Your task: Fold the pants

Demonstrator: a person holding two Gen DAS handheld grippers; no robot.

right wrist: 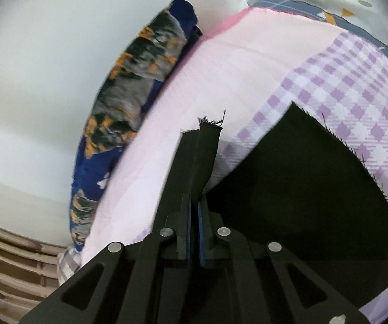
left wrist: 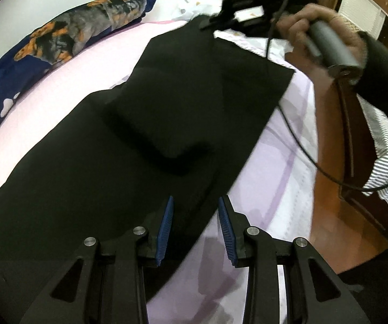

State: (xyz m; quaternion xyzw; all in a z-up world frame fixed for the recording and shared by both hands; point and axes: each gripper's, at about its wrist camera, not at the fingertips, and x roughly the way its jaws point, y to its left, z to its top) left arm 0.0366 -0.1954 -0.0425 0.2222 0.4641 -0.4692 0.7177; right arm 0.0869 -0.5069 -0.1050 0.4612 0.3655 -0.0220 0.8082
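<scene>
My left gripper [left wrist: 195, 226] hangs nearest, its blue-padded fingers [left wrist: 165, 229] standing apart with nothing between them, poised just above the near edge of the black pants [left wrist: 129, 140]. The pants lie spread across the bed's pink and lilac sheet [left wrist: 275, 162], with a folded-over flap forming a raised ridge near the middle. Beyond that, the far end of the cloth lifts off the sheet, where my right gripper [left wrist: 231, 17] has it pinched; my right hand [left wrist: 320, 32] wraps the grey handle, and a black cable [left wrist: 302, 148] trails down from it past the bed's wooden side [left wrist: 334, 189].

From the right wrist, my right gripper [right wrist: 193, 232] is closed tight on a frayed strip of the pants [right wrist: 204, 156], which rises straight up between the pads. The rest of the dark cloth [right wrist: 302, 189] falls away to the right over the lilac checked sheet [right wrist: 356, 86]. Farther off, a blue and orange patterned pillow [right wrist: 129, 108] lies along the bed's edge against a white wall [right wrist: 45, 67].

No containers show in either view.
</scene>
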